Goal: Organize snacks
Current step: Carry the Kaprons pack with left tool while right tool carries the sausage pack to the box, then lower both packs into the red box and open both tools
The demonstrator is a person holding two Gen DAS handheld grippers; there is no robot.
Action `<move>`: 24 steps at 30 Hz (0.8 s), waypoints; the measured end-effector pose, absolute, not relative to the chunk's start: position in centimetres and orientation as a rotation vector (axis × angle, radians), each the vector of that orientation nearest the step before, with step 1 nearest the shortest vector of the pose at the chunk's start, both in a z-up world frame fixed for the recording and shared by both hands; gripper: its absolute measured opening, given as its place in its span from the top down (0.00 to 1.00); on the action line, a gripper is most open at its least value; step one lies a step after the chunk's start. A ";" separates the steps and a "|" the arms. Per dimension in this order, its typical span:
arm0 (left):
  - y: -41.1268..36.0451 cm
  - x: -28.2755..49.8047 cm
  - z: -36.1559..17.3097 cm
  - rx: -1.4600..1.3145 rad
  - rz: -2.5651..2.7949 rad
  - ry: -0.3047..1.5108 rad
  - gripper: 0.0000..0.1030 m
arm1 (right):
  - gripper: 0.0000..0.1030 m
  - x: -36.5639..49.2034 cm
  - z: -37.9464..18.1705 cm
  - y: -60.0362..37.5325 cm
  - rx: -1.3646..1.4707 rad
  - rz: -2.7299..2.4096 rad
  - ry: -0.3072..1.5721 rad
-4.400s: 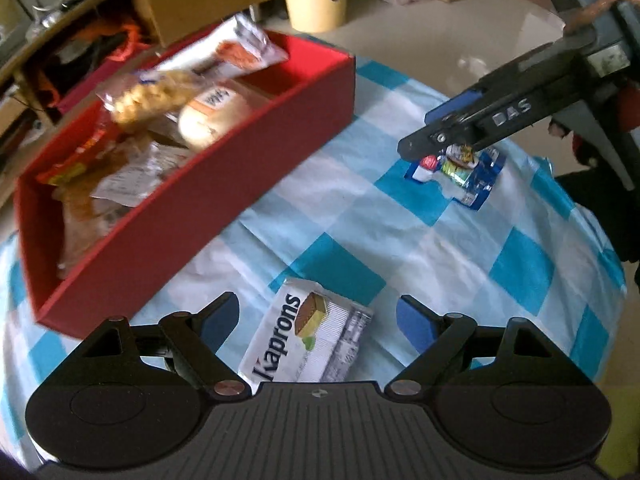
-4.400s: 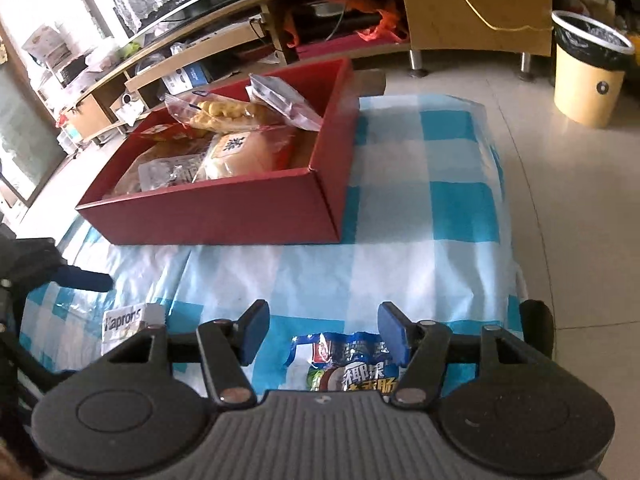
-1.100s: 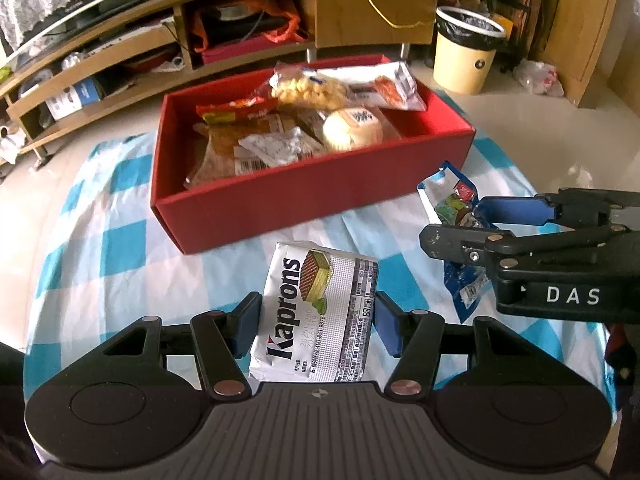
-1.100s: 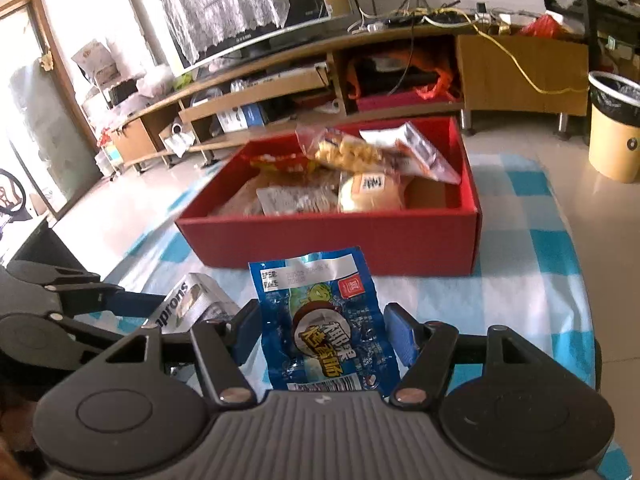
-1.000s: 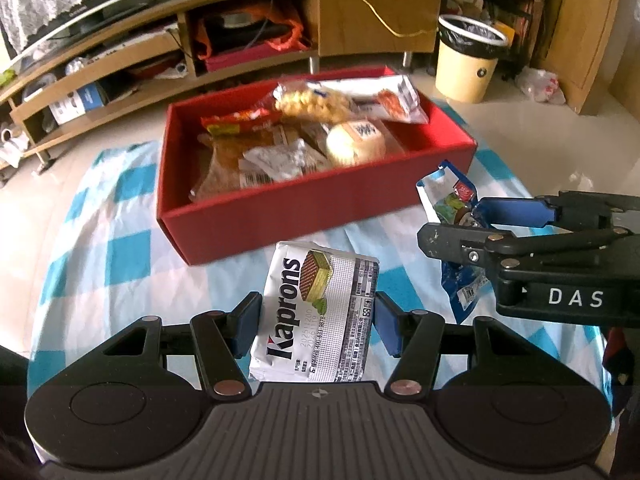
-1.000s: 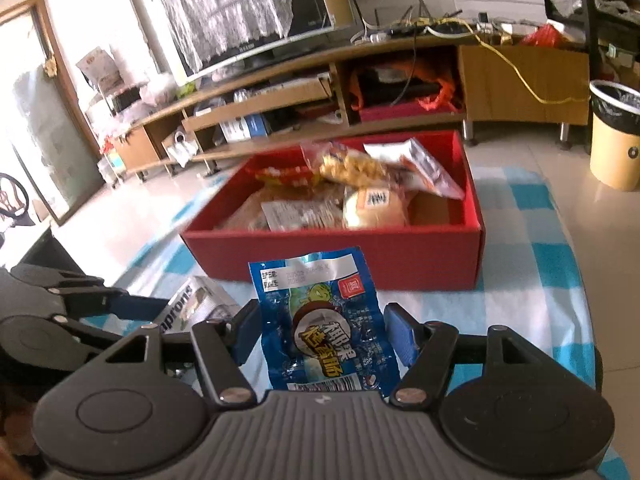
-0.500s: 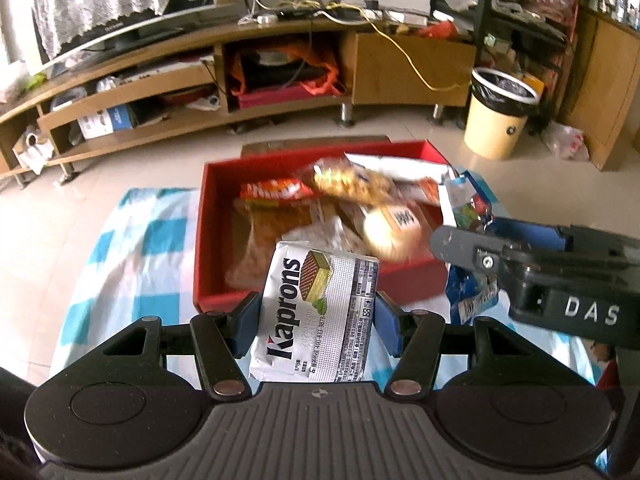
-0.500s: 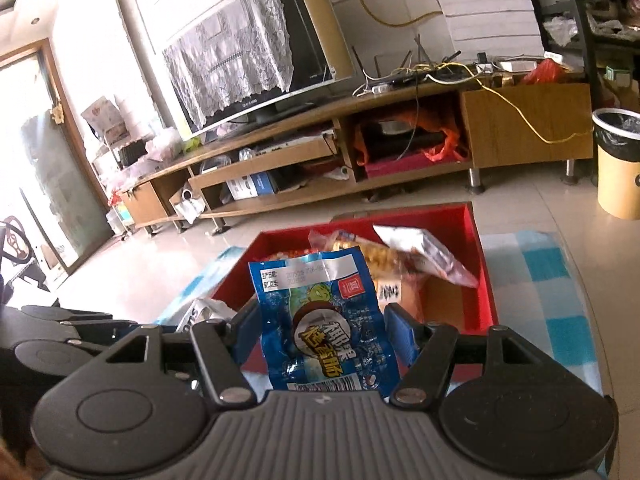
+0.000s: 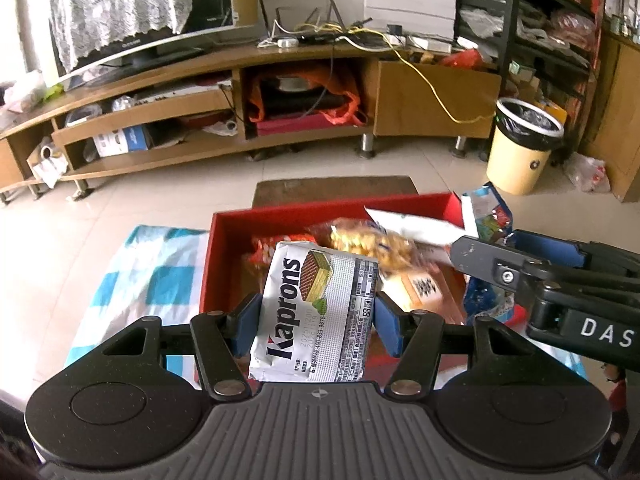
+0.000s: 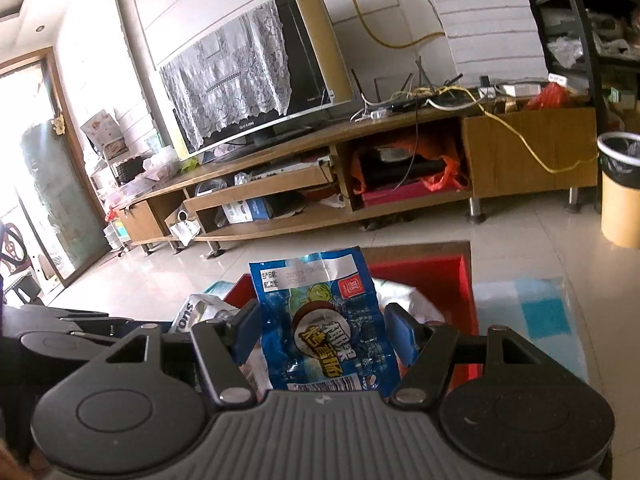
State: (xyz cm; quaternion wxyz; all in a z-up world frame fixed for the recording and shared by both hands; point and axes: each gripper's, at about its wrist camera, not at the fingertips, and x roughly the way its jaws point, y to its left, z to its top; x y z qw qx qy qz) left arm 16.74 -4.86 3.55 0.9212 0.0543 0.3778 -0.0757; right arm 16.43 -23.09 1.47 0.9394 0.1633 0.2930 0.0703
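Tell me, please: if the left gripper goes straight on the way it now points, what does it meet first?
Probably the snacks piled in the red box. The left gripper, shut on the Kaprons wafer pack, aims down over the box's near wall toward them; depth is unclear.

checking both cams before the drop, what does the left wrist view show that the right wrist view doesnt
Only the left wrist view: the left gripper shut on the Kaprons wafer pack, and the snacks lying inside the box, such as the yellow puffed snack bag.

Only the right wrist view: the front of the blue coconut snack bag between the right gripper's fingers, and the glass door at far left.

Both: the red box, checked cloth, TV stand and yellow bin.
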 end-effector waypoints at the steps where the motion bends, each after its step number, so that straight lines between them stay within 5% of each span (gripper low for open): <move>1: -4.9 16.9 3.6 0.112 -0.152 0.772 0.35 | 0.40 16.7 1.5 -23.3 0.333 0.142 0.594; 24: -5.9 21.0 1.7 0.143 -0.092 0.786 0.35 | 0.40 21.0 -0.2 -23.8 0.284 0.106 0.633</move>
